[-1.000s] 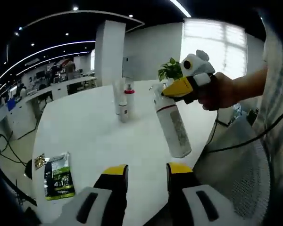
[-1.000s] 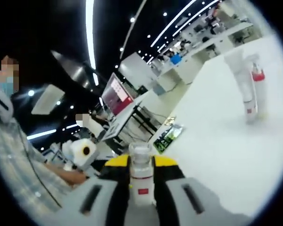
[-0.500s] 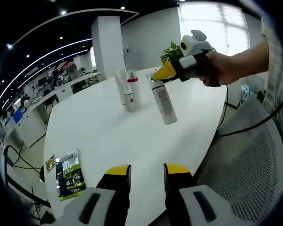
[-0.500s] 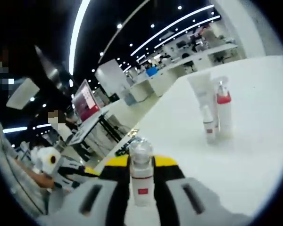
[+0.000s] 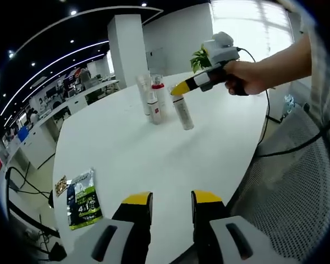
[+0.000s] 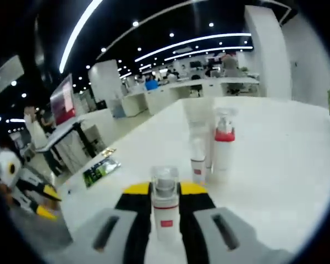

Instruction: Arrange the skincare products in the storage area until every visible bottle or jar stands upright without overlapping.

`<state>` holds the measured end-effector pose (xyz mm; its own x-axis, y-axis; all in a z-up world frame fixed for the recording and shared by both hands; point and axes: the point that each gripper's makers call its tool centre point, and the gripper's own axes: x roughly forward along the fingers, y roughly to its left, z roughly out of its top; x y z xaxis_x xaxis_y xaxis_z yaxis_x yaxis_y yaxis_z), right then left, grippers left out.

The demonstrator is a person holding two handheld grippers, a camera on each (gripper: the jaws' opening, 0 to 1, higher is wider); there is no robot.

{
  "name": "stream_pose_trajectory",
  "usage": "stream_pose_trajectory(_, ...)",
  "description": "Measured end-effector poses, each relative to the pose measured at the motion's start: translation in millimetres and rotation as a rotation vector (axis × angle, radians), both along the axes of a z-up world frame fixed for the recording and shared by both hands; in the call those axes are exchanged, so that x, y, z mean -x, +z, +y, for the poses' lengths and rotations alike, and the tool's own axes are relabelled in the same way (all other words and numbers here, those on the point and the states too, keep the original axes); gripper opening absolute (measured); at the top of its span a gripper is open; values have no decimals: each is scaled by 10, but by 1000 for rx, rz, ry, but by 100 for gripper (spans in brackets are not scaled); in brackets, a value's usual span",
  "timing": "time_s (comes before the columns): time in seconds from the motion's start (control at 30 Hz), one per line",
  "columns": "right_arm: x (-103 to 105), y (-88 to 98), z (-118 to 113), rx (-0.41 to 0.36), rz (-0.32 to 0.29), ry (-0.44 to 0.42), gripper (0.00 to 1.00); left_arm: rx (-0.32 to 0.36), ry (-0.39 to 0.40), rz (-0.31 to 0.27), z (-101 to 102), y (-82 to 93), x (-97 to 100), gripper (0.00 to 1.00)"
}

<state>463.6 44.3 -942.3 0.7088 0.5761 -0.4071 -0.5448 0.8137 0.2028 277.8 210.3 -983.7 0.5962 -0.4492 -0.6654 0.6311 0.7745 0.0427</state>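
White cylindrical bottle [image 6: 165,212] pinched by right gripper [image 6: 165,199], left gripper [image 5: 165,202] spread, glossy round table [image 5: 126,148].

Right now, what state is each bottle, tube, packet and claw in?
White spray bottle: clamped at its top by the right claw, nearly upright, base at the table.
Red-collared bottle: standing upright.
Small white bottle: upright, close beside it.
White tube: upright behind them.
Green packet: lying flat near the table edge.
Left claw: open, holding nothing.
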Motion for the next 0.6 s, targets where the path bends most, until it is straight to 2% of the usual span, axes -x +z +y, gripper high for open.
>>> stream_pose_trajectory(0.1, -106, -51, -41, 18, -4, -22, 15, 9, 13, 23, 12, -25, 4, 28)
stream_pose_trajectory(0.33, -329, -155, -159, 43, -12, -76, 15, 1, 10, 42, 8, -67, 24, 28)
stream_pose_trajectory(0.5, -466, -219, -246, 53, -22, -109, 15, 10, 36, 53, 38, -80, 9, 28)
stream_pose_trajectory(0.57, -513, -163, -263, 44, -57, -123, 16, 6, 36, 59, 35, -95, 15, 28)
stream_pose_trajectory(0.6, -563, -98, -268, 29, -99, -130, 16, 1, 33, 63, 33, -107, 20, 28)
